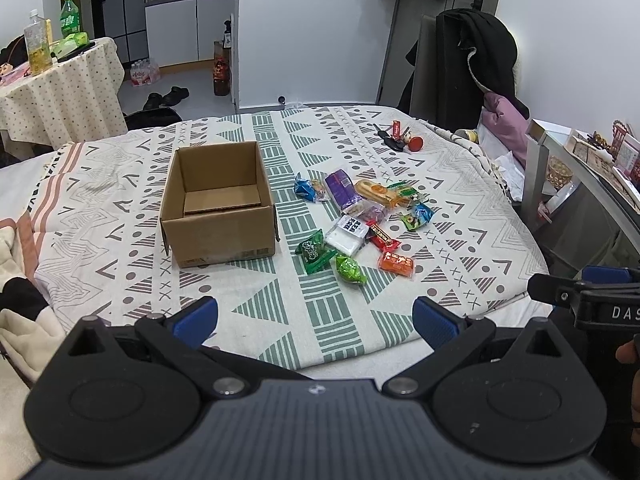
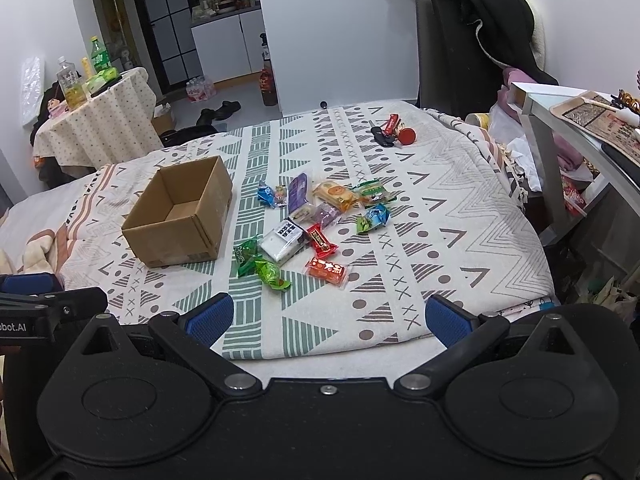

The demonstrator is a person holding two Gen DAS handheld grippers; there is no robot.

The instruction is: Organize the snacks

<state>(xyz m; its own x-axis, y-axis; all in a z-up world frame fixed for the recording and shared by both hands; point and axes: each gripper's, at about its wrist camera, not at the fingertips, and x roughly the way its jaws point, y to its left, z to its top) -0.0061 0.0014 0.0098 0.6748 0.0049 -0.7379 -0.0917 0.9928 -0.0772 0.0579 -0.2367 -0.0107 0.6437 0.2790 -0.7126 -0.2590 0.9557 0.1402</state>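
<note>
An empty open cardboard box [image 1: 218, 204] [image 2: 180, 216] stands on the patterned bedspread [image 1: 460, 208] [image 2: 440, 216]. To its right lies a loose pile of several wrapped snacks [image 1: 360, 220] [image 2: 312, 224]: green packets [image 1: 314, 251] [image 2: 272, 274], an orange one [image 1: 396, 263] [image 2: 326, 270], a white pack [image 1: 347, 233] [image 2: 282, 242], a purple pack [image 1: 343, 189] [image 2: 298, 192]. My left gripper [image 1: 316, 320] hangs open over the bed's near edge, short of the snacks. My right gripper [image 2: 330, 320] is open too, nothing between its fingers.
Keys with a red tag [image 1: 396, 138] [image 2: 390, 130] lie at the bed's far side. A chair draped with a black coat [image 1: 472, 56] [image 2: 492, 28] stands behind. A side table with bottles [image 1: 60, 80] [image 2: 92, 116] is at the left, a metal shelf [image 1: 580, 184] [image 2: 568, 128] at the right.
</note>
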